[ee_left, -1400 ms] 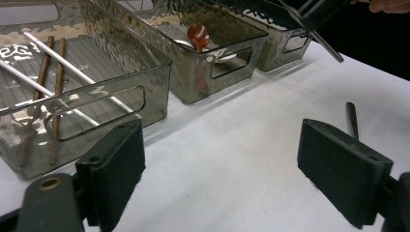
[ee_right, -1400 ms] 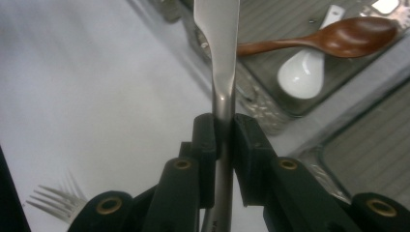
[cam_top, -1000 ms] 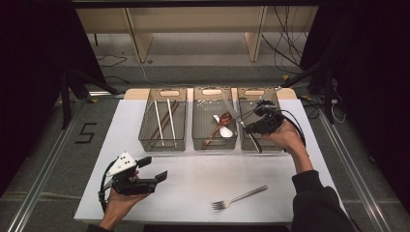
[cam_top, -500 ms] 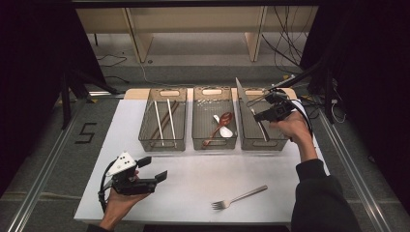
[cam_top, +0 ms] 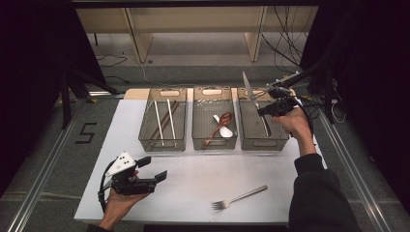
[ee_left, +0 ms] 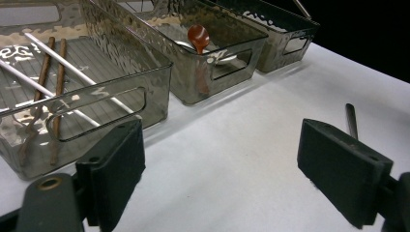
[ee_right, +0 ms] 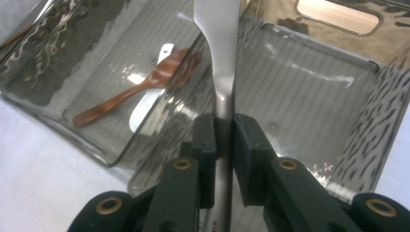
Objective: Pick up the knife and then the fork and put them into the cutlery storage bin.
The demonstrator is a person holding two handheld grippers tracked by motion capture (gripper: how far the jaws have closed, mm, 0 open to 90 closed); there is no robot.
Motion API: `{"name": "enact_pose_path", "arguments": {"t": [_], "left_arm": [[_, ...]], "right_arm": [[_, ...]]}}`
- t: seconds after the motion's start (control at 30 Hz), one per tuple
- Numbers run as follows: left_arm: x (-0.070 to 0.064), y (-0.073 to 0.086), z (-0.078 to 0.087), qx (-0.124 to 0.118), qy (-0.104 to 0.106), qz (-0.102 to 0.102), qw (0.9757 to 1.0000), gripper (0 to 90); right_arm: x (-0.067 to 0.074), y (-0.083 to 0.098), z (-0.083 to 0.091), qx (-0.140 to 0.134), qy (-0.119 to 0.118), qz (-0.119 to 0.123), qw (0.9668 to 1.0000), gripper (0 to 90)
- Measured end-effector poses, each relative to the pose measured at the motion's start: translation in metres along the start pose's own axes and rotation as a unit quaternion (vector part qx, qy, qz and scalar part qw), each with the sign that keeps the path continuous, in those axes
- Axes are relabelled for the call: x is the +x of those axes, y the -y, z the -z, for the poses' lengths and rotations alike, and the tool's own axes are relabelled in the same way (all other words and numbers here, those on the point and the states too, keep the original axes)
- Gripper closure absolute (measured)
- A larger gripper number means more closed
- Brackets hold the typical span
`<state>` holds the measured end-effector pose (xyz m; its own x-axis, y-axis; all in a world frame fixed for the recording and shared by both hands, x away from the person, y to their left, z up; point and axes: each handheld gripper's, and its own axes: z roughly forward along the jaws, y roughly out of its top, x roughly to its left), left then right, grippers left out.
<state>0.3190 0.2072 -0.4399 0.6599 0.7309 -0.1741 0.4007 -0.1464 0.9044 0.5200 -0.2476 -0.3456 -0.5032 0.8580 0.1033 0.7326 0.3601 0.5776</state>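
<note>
- The table (cam_top: 193, 183) is being covered by a white sheet, giving the cutlery a plain, high-contrast background.
- Three clear bins are being kept in a row at the far edge, apparently one per cutlery type: left bin (cam_top: 163, 118) is being used for white and brown chopsticks (cam_top: 163, 121), middle bin (cam_top: 214, 118) for a brown spoon (cam_top: 218, 126) and a white spoon (cam_top: 222, 129), right bin (cam_top: 263, 121) for knives, judging by what is being brought to it.
- The right claw (ee_right: 223, 140) is being held above the right bin, clamped tight on the handle of a table knife (ee_right: 220, 58); the blade is being pointed up and away, probably so the knife can be lowered lengthwise into that bin.
- In the high view the knife (cam_top: 249, 89) is being seen standing up above the right claw (cam_top: 263, 110), over the bin, not yet set down.
- The left claw (cam_top: 152, 170) is being parked low over the near left of the table, jaws wide apart and nothing gripped; it is being aimed toward the fork (cam_top: 239, 197), likely the next item to be sorted.
- The fork is being left alone on the near table, well apart from the bins.
- A "5" (cam_top: 86, 133) is being read on the floor at the left of the table; no brand is legible on the knife handle.
</note>
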Motion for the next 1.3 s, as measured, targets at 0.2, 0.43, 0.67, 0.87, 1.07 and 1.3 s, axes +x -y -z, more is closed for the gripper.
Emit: {"name": "enact_pose_path", "arguments": {"t": [0.2,0.43,0.67,0.87,1.07,1.3], "left_arm": [[0.000,0.000,0.000,-0.001,-0.001,-0.001,1.0000,16.7],[0.000,0.000,0.000,-0.002,0.000,-0.001,1.0000,16.6],[0.000,0.000,0.000,-0.002,0.001,0.000,1.0000,16.6],[0.000,0.000,0.000,-0.002,0.000,0.000,1.0000,16.6],[0.000,0.000,0.000,-0.002,0.001,-0.001,1.0000,16.6],[0.000,0.000,0.000,-0.001,0.001,0.000,1.0000,16.5]], "right_arm": [[-0.007,0.000,-0.005,-0.001,0.018,-0.011,0.9998,80.4],[-0.015,0.004,-0.017,0.005,0.038,-0.020,0.9991,80.4],[-0.022,0.011,-0.027,0.018,0.047,-0.030,0.9983,80.3],[-0.022,0.015,-0.033,0.023,0.053,-0.032,0.9978,80.3],[-0.023,0.019,-0.038,0.030,0.058,-0.037,0.9972,80.1],[-0.023,0.017,-0.035,0.013,0.047,-0.051,0.9975,59.8]]}}
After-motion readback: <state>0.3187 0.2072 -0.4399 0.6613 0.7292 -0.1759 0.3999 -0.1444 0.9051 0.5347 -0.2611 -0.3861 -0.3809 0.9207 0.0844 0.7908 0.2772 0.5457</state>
